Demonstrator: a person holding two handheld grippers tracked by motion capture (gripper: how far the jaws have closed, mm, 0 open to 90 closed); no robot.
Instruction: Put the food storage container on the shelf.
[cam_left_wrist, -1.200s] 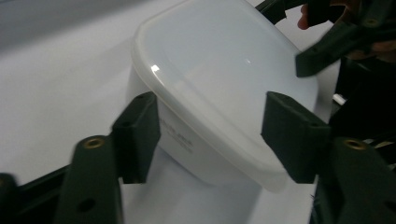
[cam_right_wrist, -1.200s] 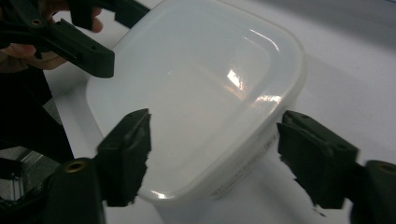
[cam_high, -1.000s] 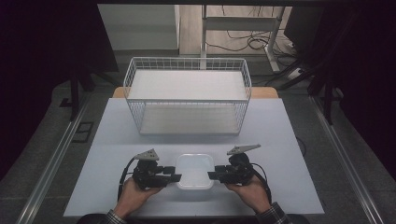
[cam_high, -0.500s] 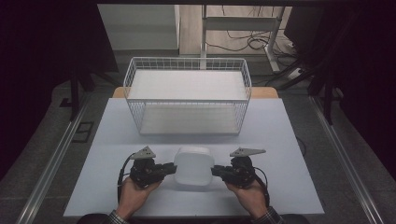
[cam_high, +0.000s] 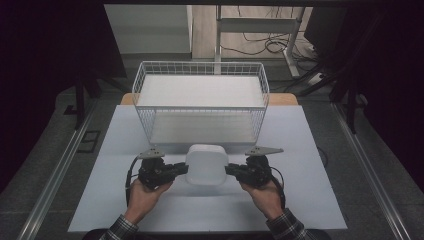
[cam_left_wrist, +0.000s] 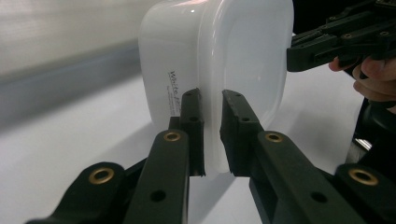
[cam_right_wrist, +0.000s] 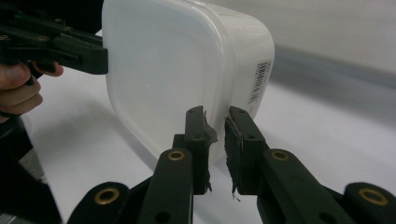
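Note:
A white plastic container (cam_high: 207, 164) is held up off the table, tipped on its side, between both grippers. My left gripper (cam_high: 181, 169) is shut on its left rim; in the left gripper view its jaws pinch the rim of the container (cam_left_wrist: 215, 79). My right gripper (cam_high: 231, 171) is shut on the opposite rim, and the right gripper view has the container (cam_right_wrist: 177, 70) clamped between its jaws, a barcode label on its side. Each gripper view also catches the other gripper gripping the far edge.
A white wire basket (cam_high: 200, 102) stands just behind the container at the middle back of the white table (cam_high: 310, 195). Metal rails run along both table sides. Cables and a chair frame lie on the floor beyond.
The container went from lying flat on the table to being lifted and tipped upright, moving toward the basket with both grippers still shut on its rims.

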